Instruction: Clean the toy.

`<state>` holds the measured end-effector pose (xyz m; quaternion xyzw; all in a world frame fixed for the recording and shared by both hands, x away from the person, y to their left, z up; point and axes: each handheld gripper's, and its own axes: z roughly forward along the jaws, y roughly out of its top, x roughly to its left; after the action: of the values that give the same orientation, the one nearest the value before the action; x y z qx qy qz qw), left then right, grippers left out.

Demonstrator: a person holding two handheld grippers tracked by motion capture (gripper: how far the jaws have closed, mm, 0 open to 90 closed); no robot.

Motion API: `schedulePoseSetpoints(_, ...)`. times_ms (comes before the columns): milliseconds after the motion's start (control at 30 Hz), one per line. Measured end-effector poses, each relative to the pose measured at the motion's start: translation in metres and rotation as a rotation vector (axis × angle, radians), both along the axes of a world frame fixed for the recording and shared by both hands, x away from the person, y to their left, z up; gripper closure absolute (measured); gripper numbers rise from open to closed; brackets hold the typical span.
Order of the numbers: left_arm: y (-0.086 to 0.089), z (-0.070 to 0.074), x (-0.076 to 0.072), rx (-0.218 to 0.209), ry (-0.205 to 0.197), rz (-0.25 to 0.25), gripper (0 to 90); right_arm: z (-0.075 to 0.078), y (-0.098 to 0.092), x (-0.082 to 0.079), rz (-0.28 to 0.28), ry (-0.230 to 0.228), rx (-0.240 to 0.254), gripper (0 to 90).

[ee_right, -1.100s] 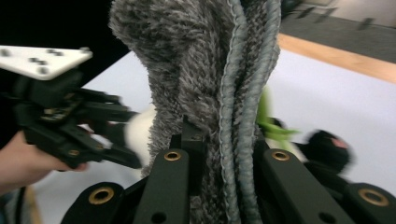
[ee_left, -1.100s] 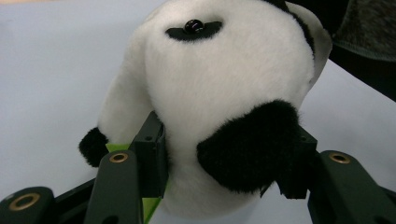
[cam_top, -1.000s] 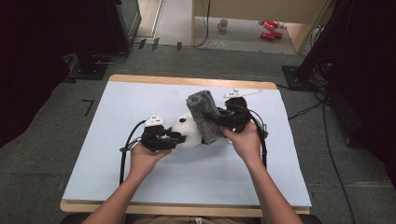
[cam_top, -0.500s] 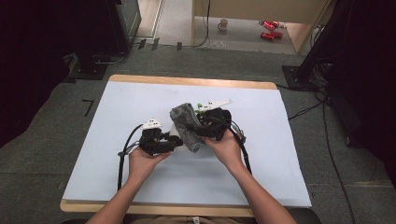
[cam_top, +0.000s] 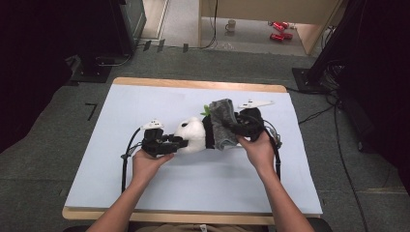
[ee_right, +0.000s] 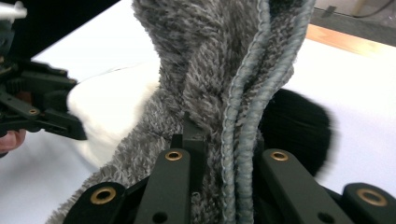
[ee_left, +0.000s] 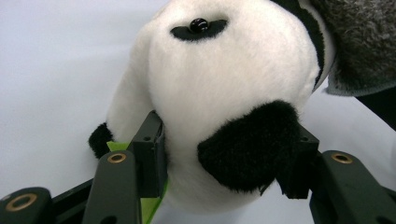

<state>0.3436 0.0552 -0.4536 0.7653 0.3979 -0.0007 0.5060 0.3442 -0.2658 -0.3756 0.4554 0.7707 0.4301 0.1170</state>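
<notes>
Scene: a person sits at the near edge of a pale blue tabletop, forearms reaching in, one tool in each hand.
Panda toy: a black and white plush panda lies on its side near the middle of the tabletop, its head toward the left edge.
Grey cloth: a fuzzy grey cloth with a stitched hem drapes over the panda's body, on the side toward the right edge.
Left tool: the left tool is closed on the panda's head; in the left gripper view its jaws press into the white fur on one side and a black ear on the other.
Right tool: the right tool is clamped on the grey cloth; in the right gripper view the folded hem is pinched between its jaws.
Green scrap: a bit of green shows at the panda's far side.
</notes>
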Motion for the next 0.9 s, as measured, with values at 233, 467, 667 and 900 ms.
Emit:
schedulePoseSetpoints(233,-0.001,0.001,0.004,-0.013,0.003,0.008,45.9,-0.002,-0.020,-0.001,-0.052,-0.020,0.009,80.2)
schedulePoseSetpoints(467,-0.001,0.001,0.007,-0.014,0.008,0.016,45.9,-0.005,-0.045,-0.002,-0.126,-0.001,0.027,80.1)
schedulePoseSetpoints(667,-0.002,0.002,0.007,-0.013,0.017,0.022,45.8,-0.015,-0.057,-0.002,-0.172,0.034,0.034,80.2)
schedulePoseSetpoints(900,-0.002,0.003,0.008,-0.018,0.018,0.024,45.1,0.008,-0.056,-0.012,-0.156,0.029,0.077,80.1)
